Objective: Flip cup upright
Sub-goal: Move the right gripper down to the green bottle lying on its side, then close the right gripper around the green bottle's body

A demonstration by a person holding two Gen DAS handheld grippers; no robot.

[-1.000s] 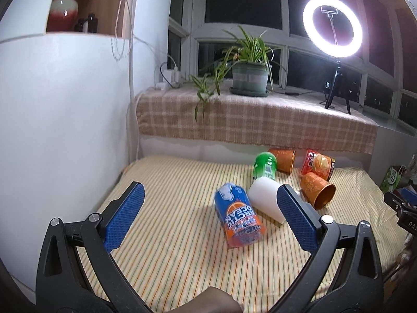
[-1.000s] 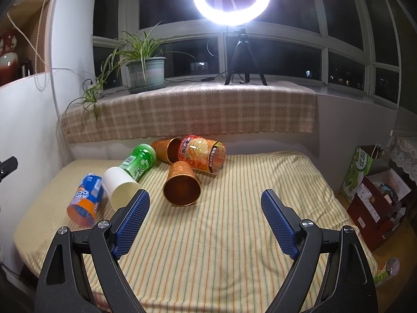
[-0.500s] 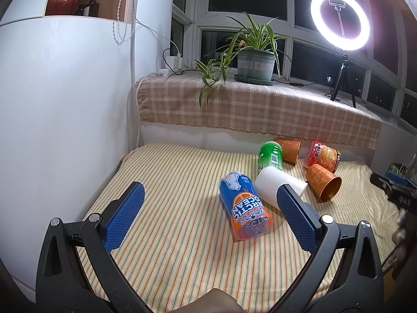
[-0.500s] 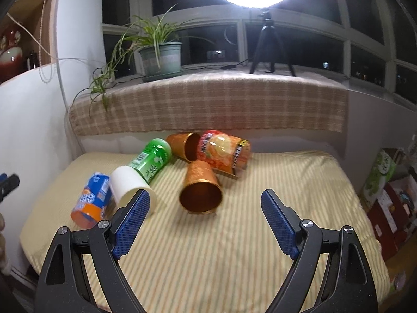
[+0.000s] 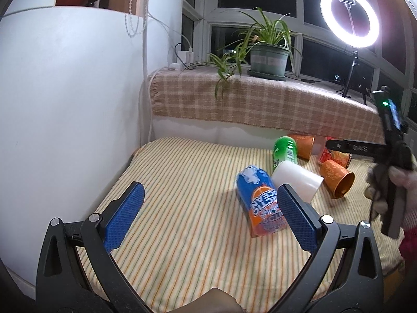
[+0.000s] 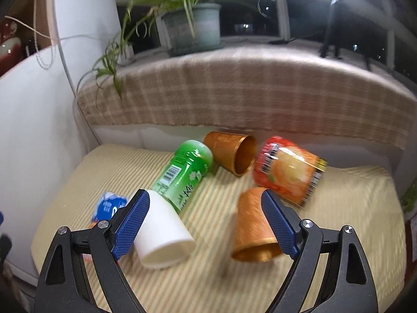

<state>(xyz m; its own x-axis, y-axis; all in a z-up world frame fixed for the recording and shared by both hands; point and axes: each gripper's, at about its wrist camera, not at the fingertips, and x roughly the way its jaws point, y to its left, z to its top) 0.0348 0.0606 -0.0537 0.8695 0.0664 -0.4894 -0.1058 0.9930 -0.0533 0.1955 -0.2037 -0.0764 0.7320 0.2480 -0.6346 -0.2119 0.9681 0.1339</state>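
Lining up our right tongs, spread wide and holding nothing, we hover between the white cup and the orange cup, both lying on their sides on the striped mattress. Left tongs wide too (idle). We'd pick one cup and close across its wall near the rim.

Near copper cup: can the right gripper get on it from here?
Probably yes. The right gripper is open, and the near copper cup lies on its side just ahead, by the right jaw. Only the white cup crowds the left.

Paper cup lies on mattress; metal cup right; can behind.
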